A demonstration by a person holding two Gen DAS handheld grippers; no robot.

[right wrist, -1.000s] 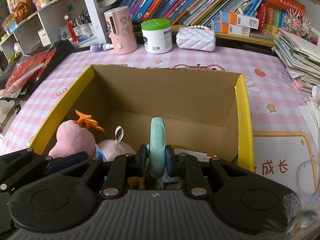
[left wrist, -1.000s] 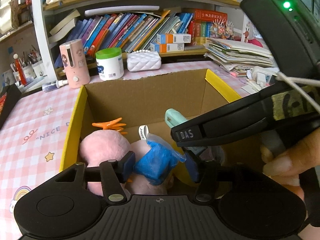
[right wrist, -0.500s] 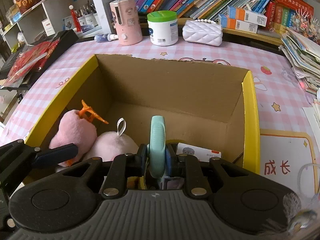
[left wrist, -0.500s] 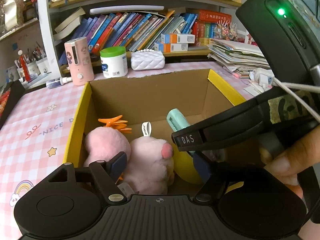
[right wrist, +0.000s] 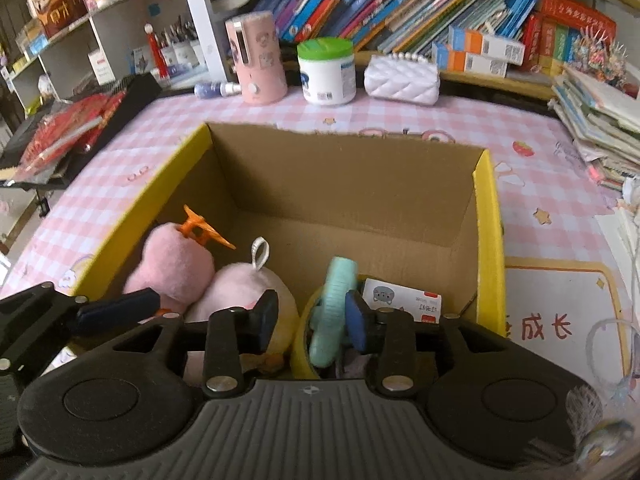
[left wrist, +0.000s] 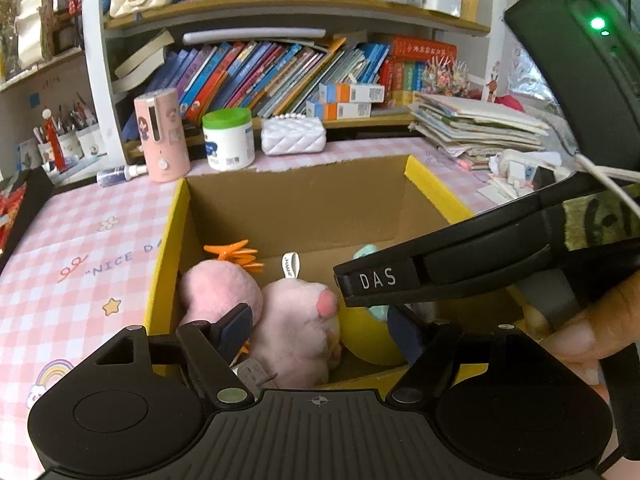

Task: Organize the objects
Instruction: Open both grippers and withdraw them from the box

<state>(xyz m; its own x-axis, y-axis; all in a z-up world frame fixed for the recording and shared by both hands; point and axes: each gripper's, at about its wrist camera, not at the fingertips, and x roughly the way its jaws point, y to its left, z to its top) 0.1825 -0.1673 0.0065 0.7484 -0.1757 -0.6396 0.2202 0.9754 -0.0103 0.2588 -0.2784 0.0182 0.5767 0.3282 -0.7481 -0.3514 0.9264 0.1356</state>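
Right gripper (right wrist: 312, 320) jaws have just been opening; my mint comb (right wrist: 334, 310) stands between them, touching the right pad, long axis pointing away, in the box (right wrist: 486, 232). Left gripper (left wrist: 320, 330) gapes over the plush (left wrist: 300, 320), gripping nothing.

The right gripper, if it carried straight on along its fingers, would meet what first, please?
Probably the mint-green comb, which lies loose between the right gripper's just-opened fingers in the cardboard box; depth is hard to judge.

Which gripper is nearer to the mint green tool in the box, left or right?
Right. The right gripper has the mint green tool between its open jaws; the left gripper is beside it, over the pink plush.
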